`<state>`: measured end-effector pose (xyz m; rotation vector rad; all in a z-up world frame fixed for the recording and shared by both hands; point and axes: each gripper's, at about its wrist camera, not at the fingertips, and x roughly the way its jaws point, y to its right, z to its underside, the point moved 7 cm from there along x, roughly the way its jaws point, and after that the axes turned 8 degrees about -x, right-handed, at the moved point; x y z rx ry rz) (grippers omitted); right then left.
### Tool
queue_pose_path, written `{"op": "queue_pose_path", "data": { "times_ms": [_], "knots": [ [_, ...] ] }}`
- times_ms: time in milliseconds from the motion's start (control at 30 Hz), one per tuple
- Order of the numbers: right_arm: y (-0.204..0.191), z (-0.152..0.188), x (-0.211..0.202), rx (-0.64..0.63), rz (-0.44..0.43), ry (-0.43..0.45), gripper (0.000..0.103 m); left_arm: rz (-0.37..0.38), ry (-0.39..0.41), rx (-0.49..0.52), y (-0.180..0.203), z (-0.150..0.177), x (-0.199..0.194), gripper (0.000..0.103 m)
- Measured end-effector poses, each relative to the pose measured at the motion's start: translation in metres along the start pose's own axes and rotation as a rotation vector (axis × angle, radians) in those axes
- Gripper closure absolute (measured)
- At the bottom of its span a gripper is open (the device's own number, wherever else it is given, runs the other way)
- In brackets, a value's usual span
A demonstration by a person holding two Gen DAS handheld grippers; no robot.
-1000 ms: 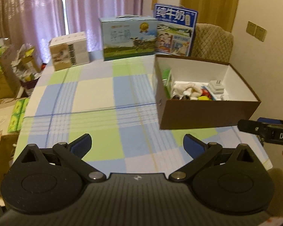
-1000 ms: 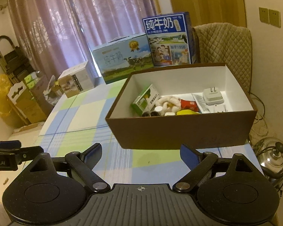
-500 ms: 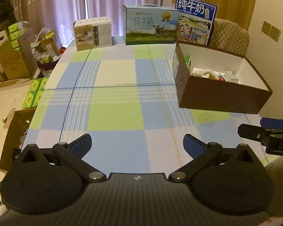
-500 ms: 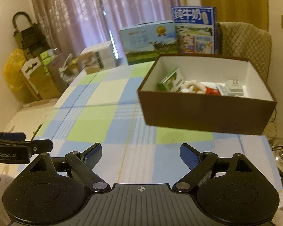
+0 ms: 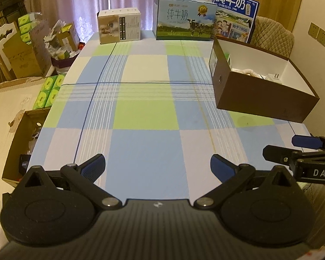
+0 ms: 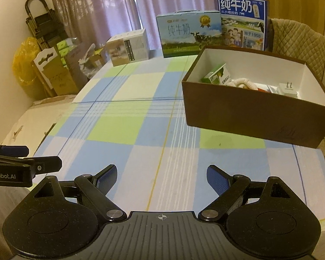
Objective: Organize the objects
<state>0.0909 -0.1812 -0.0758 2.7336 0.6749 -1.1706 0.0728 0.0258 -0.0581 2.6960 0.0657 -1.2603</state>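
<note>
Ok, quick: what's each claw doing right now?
Left claw: open, holding nothing, over the tablecloth.
Right claw: open, holding nothing, short of the brown box.

handheld two-finger grippers
left gripper and right gripper: black ribbed bodies, silver pivot screws, blue textured pads

Ahead and right of the jaws, the open box sits on the table; milk cartons stand behind it.
</note>
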Motion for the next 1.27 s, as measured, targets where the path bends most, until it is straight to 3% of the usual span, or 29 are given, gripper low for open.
{"op": "queue_pose_path", "data": {
  "times_ms": [1267],
  "knots": [
    [0.009,0.019,0.031,0.034,-0.012,-0.078,0.016,-0.012,-0.093,0.009,0.003,0.015,0.038,0.001]
  ]
}}
